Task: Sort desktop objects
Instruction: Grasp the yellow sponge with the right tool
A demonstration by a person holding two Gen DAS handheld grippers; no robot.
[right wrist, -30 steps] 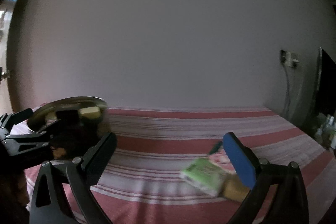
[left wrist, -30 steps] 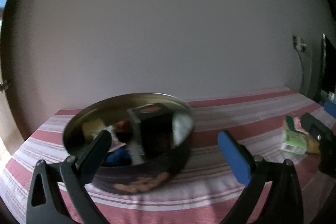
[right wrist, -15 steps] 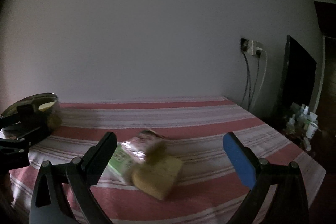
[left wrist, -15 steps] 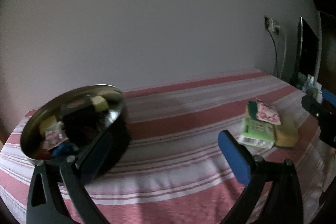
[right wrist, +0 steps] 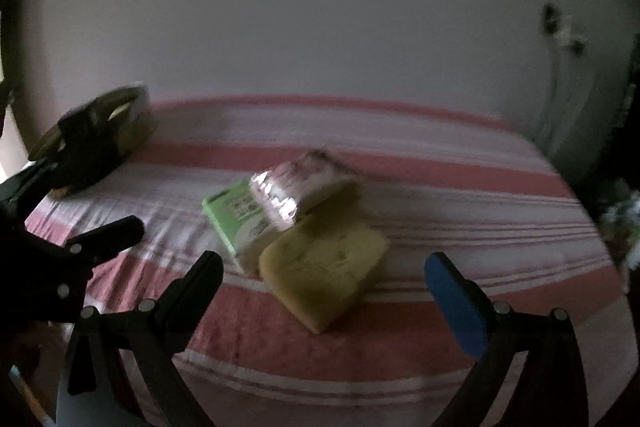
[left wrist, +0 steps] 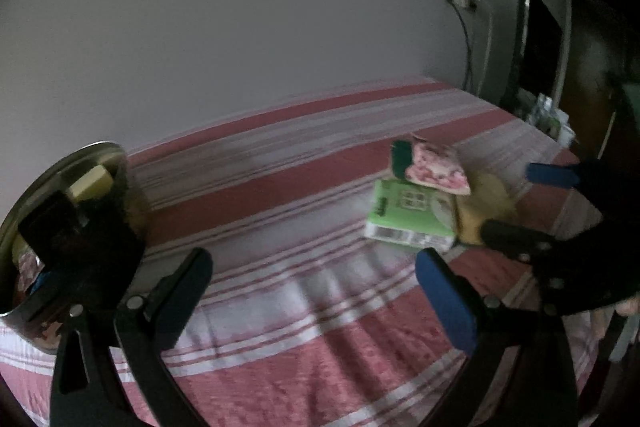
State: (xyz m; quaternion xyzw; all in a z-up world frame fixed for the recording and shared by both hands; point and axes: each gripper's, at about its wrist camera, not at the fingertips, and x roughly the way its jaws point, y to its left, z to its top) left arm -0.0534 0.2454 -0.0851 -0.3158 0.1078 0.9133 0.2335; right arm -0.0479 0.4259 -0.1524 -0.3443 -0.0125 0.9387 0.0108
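Left gripper (left wrist: 312, 291): held low over the striped cloth (left wrist: 304, 359), fingers pointed toward the far wall; jaws were spread wide, with nothing between them. Its black finger was seen at lower left of its own view, its blue-padded finger at lower right.

Right gripper (right wrist: 324, 287): likewise held low and level, jaws released and empty. In the left wrist view it was seen entering from the right edge (left wrist: 532, 203), its fingers parted on either side of the sponge.

Pile of objects, centre of the right wrist view: a yellow sponge (right wrist: 324, 271) was found lying flat, just ahead of the gap between the right gripper's fingers. A green packet (right wrist: 236, 219) was set touching the sponge's left side. A pink-patterned pouch (right wrist: 296, 187) was laid on top of both (its surface glossy, blurred by motion). Print on the green packet was noted (left wrist: 408, 215), but no word could be read.

Round metal tin (left wrist: 68, 227): placed at the left edge of the left wrist view, well apart from the pile, already holding a yellow block (left wrist: 90, 183) and other dim items. It was seen again at upper left of the right wrist view (right wrist: 96, 135).
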